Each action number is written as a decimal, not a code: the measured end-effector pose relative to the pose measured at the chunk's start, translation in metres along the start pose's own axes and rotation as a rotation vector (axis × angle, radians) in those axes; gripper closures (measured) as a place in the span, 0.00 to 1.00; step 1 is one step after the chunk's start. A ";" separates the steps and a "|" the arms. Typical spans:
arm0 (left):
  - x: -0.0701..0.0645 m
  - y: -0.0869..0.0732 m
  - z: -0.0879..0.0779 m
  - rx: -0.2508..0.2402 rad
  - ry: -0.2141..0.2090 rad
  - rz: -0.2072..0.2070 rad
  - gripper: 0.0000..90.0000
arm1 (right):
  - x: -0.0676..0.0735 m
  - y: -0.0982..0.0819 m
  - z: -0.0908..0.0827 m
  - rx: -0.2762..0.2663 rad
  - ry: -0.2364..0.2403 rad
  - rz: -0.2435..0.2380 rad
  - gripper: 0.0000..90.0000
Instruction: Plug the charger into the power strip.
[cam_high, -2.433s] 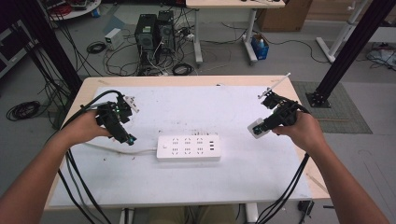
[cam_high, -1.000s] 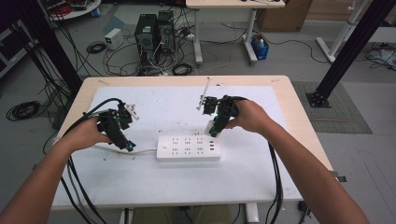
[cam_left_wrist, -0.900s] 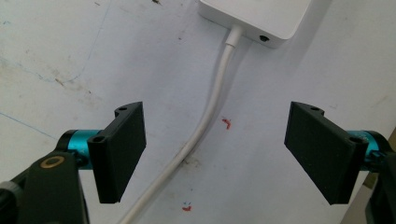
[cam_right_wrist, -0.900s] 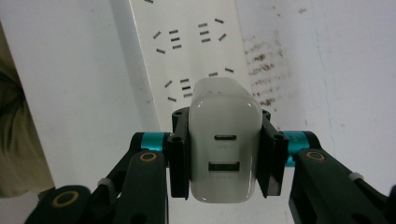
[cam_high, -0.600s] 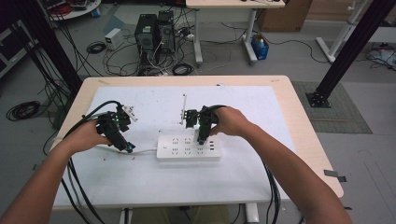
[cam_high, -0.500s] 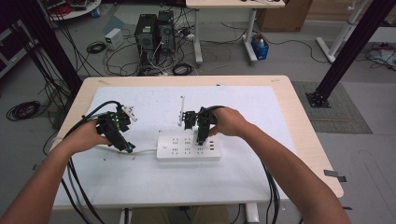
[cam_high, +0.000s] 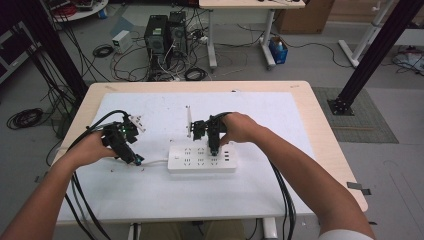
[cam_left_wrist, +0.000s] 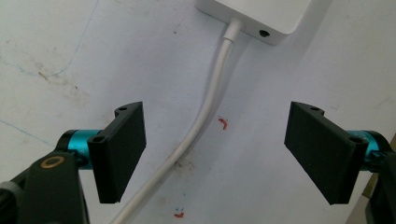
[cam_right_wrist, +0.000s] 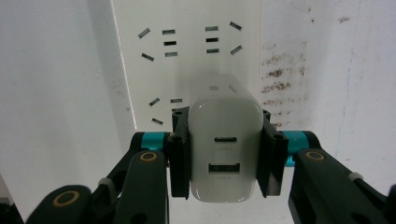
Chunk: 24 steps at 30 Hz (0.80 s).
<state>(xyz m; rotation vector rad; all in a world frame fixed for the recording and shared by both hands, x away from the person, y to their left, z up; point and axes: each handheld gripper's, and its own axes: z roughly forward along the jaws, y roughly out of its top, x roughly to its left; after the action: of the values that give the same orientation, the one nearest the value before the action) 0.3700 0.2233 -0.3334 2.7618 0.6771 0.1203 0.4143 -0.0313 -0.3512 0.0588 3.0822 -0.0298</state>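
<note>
A white power strip (cam_high: 202, 158) lies flat in the middle of the table, its white cable (cam_left_wrist: 205, 121) running out of its left end. My right gripper (cam_right_wrist: 223, 154) is shut on a white USB charger (cam_right_wrist: 224, 149) and holds it directly over the strip's sockets (cam_right_wrist: 168, 44); in the high view the right gripper (cam_high: 214, 145) points down at the strip's top. My left gripper (cam_left_wrist: 215, 154) is open just above the tabletop, its jaws straddling the cable without touching it; from above the left gripper (cam_high: 131, 156) sits just left of the strip.
The table (cam_high: 150, 195) is covered by a white sheet with small red marks (cam_left_wrist: 223, 122) and stains. Black cables (cam_high: 80, 200) trail from both grippers off the near edge. Computer towers (cam_high: 165, 32) and floor cables lie beyond the far edge.
My right gripper has travelled from the table's right side leftward to above the power strip, carrying the charger, and lowered toward the sockets. The left gripper has stayed nearly still beside the strip.
</note>
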 end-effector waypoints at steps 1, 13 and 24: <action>0.001 0.000 0.000 0.004 0.001 0.013 0.23 | 0.003 0.004 0.007 0.043 -0.017 -0.034 0.70; 0.004 -0.002 0.003 -0.004 -0.007 -0.001 0.23 | 0.015 0.008 0.009 0.048 -0.092 -0.059 0.70; 0.006 -0.008 0.007 -0.037 -0.004 -0.047 0.23 | 0.012 0.009 0.010 0.048 -0.076 -0.051 0.70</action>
<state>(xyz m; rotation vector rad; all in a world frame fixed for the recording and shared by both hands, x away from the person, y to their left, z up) 0.3730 0.2307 -0.3423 2.7083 0.7307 0.1163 0.4031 -0.0219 -0.3623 -0.0177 3.0067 -0.1056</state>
